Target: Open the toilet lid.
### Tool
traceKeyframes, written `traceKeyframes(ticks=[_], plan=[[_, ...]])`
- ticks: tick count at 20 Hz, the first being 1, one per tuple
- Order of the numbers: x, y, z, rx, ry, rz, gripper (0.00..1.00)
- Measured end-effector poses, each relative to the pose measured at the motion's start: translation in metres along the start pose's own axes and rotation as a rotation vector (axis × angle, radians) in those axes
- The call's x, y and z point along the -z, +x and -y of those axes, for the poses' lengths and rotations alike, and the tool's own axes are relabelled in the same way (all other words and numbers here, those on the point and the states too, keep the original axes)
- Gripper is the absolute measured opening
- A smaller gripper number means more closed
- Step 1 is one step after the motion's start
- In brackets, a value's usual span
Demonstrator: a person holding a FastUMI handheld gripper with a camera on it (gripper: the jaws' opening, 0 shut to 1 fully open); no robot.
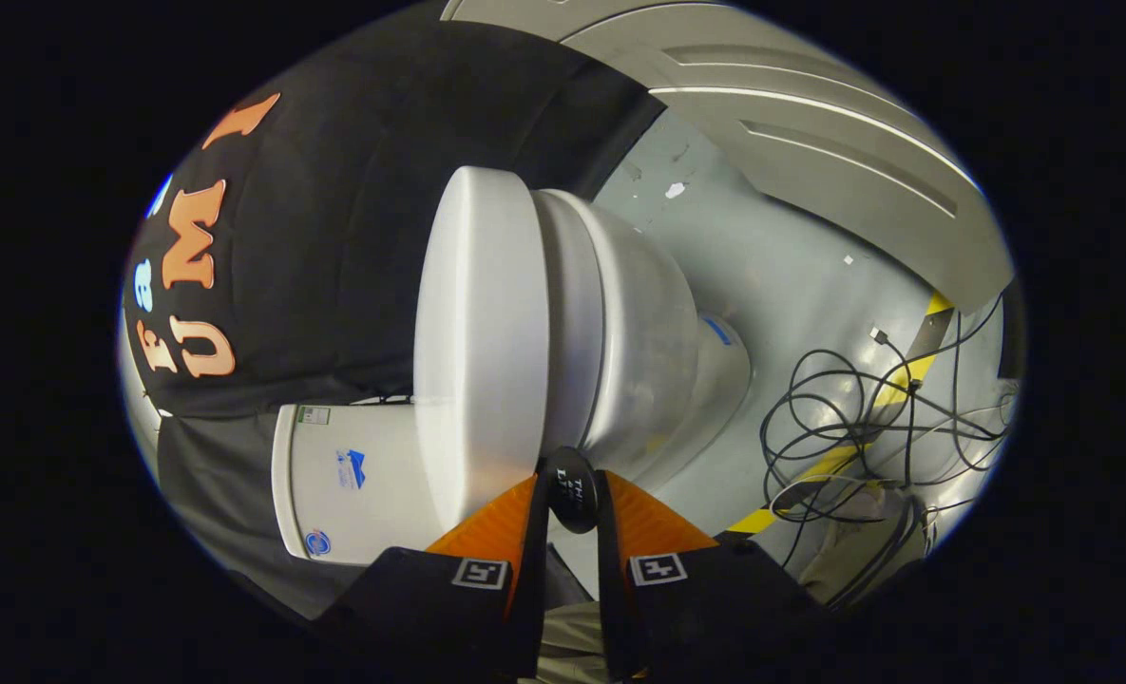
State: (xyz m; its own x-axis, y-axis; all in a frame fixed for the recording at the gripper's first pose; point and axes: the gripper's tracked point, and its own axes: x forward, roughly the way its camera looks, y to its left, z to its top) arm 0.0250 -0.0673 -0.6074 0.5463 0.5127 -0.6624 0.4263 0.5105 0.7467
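Toilet lid [482, 342]: white, lying closed on the toilet bowl [634, 342], just ahead of my fingers; the view is rolled, so the toilet appears on its side. Black round knob [573, 489]: sits at the lid's near edge, between the fingers. Gripper [572, 508]: narrowly parted, both fingers [496, 527] pressing the knob's sides, clamped on it. Tank [353, 484]: white, with stickers, left of the fingers, joined behind the lid. Floor [791, 304]: grey, bare beyond the bowl. Tangled black cables [867, 418]: right, lying across a yellow-black tape strip [905, 380]. Grey panel [810, 123]: far right.
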Motion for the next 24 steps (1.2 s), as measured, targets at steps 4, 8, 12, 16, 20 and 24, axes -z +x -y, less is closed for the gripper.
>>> traceKeyframes(ticks=[4, 8, 12, 16, 20, 24], plan=[[-0.002, -0.003, -0.008, -0.045, 0.059, 0.047, 0.10], [-0.001, -0.011, -0.021, 0.004, 0.019, 0.086, 0.08], [-0.003, -0.028, -0.059, -0.015, -0.077, 0.132, 0.08], [-0.002, -0.039, -0.104, -0.024, -0.171, 0.200, 0.08], [0.015, -0.047, -0.151, -0.038, -0.264, 0.231, 0.08], [0.025, -0.049, -0.188, -0.008, -0.354, 0.254, 0.08]])
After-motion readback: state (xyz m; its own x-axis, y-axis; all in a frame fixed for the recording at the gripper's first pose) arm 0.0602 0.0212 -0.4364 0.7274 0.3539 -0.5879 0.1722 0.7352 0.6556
